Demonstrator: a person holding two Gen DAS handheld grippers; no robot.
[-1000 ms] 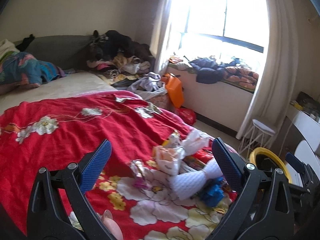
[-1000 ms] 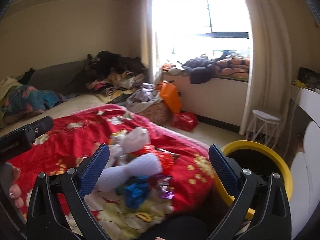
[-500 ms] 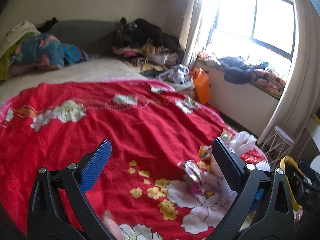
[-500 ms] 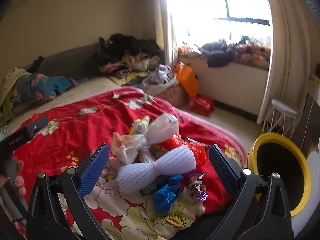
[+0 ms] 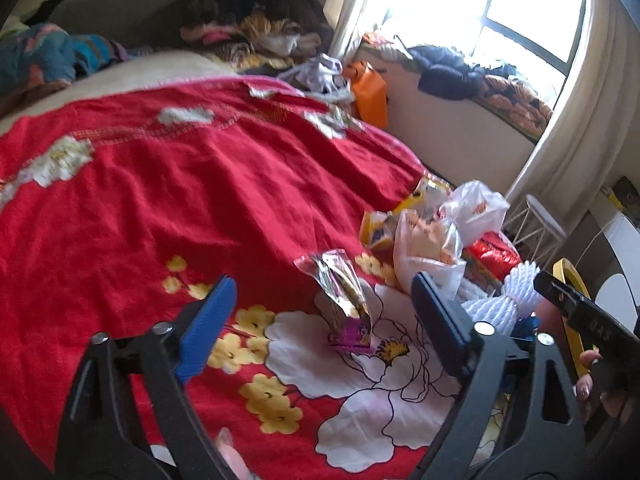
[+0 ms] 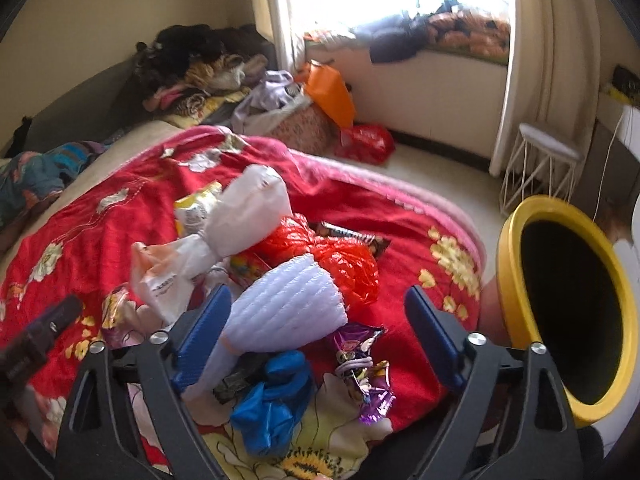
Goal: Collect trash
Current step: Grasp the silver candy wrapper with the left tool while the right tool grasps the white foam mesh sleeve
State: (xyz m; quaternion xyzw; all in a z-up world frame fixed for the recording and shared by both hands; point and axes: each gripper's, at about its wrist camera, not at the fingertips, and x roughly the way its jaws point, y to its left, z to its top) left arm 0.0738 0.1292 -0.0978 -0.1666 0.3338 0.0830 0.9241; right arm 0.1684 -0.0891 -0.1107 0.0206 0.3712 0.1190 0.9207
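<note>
left gripper (image 5: pixel 320 312): jaws apart and just been narrowing, nothing pinched; a clear snack wrapper (image 5: pixel 344 296) with a purple end lies on the red blanket (image 5: pixel 168 200) between the pads, untouched.
right gripper (image 6: pixel 320 324): jaws apart, also just been narrowing; white foam net (image 6: pixel 288 308) lies between them against the left finger, not clamped.
trash pile: heaped at the blanket's near corner on the window side. White plastic bags (image 6: pixel 224 236) on top, red plastic bag (image 6: pixel 340 260) under and right of them, yellow snack packet (image 6: pixel 196 204) behind, blue bag (image 6: pixel 272 400) and purple wrapper (image 6: pixel 364 368) nearest the blanket's edge.
bin: yellow-rimmed bin (image 6: pixel 516 320), dark inside, stands off the bed just past that corner, mouth tipped toward the camera.
in the way: the foam net lies over the blue bag and over dark wrappers; bags overlap one another.
around: clothes heap (image 6: pixel 200 64) at the bed's far end, orange bag (image 6: pixel 328 92) and red bag (image 6: pixel 364 140) on the floor by the window wall, white wire stool (image 6: pixel 536 168) beside the curtain.
</note>
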